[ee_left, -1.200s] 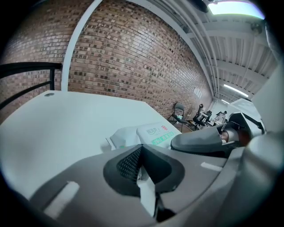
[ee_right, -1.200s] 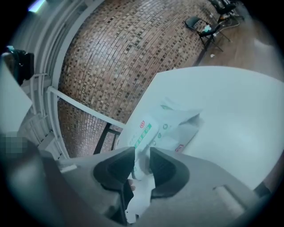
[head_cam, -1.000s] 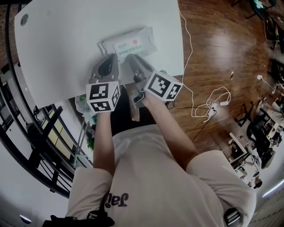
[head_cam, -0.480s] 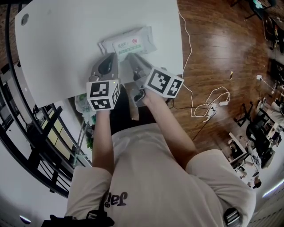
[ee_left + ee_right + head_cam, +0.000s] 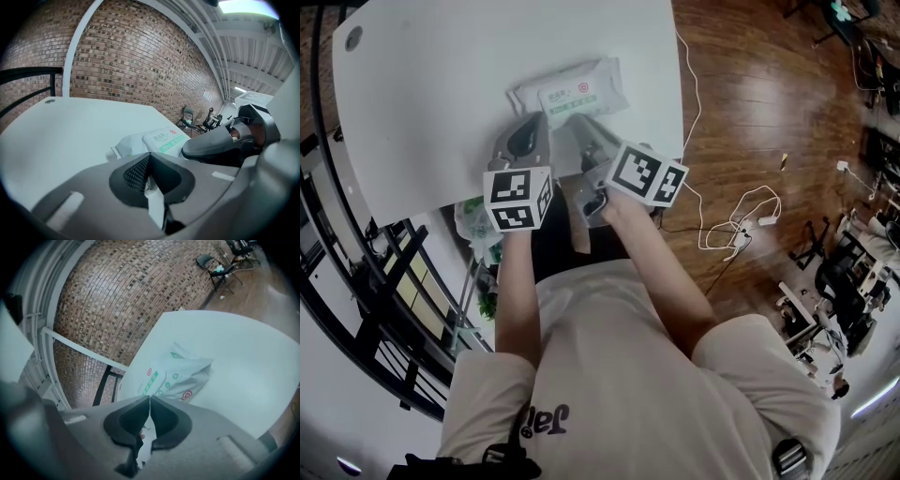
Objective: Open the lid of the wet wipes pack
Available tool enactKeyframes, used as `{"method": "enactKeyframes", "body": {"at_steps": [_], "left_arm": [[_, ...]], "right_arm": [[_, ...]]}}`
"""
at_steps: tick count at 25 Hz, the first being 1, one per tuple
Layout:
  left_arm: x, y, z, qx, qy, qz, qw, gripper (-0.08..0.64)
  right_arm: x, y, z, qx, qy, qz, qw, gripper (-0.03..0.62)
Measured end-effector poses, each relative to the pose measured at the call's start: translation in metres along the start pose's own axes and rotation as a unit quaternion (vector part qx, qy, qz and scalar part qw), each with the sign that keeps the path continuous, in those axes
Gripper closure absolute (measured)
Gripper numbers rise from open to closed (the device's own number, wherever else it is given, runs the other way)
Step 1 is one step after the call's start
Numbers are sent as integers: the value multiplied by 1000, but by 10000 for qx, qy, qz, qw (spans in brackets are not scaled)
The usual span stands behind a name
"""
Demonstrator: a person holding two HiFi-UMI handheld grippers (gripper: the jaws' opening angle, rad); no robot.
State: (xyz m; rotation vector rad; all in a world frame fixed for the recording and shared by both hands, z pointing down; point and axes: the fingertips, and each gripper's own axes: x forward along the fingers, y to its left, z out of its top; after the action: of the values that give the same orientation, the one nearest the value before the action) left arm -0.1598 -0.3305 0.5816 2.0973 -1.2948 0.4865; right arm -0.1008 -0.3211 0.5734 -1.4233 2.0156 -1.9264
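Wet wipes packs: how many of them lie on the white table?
1. The wet wipes pack lies on the white table near the person's edge, right of centre in the head view. No second pack shows in any view.

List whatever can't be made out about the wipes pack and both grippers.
- Lid tab of the white soft-plastic wet wipes pack: too small in head view, blurred in gripper views.
- Pack's near edge: both gripper views, covered by the grippers' own fingers.
- Right gripper: fingers have just been closing and now meet; whether film is pinched is hidden by them.
- Left gripper: same doubt.
- Pack print: blurred everywhere.
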Motion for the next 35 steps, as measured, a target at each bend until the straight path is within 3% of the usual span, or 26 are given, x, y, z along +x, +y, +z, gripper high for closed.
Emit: {"method": "enactKeyframes", "body": {"at_steps": [12,19,29,35], "left_arm": [[4,-5,-4,2,94,-97,9999,543],[5,-6,-2,-239,265,-168,9992,543],[6,-3,-3,-463,277,-130,9985,543],[7,-5,0,-522,290,66,9982,543]], "right_arm": [[9,67,49,-696,-290,680,9948,601],[38,74,79,-678,-98,499,9964,601],[78,53,77,-380,420,-138,9983,601],[71,67,82,-511,513,124,9973,600]]}}
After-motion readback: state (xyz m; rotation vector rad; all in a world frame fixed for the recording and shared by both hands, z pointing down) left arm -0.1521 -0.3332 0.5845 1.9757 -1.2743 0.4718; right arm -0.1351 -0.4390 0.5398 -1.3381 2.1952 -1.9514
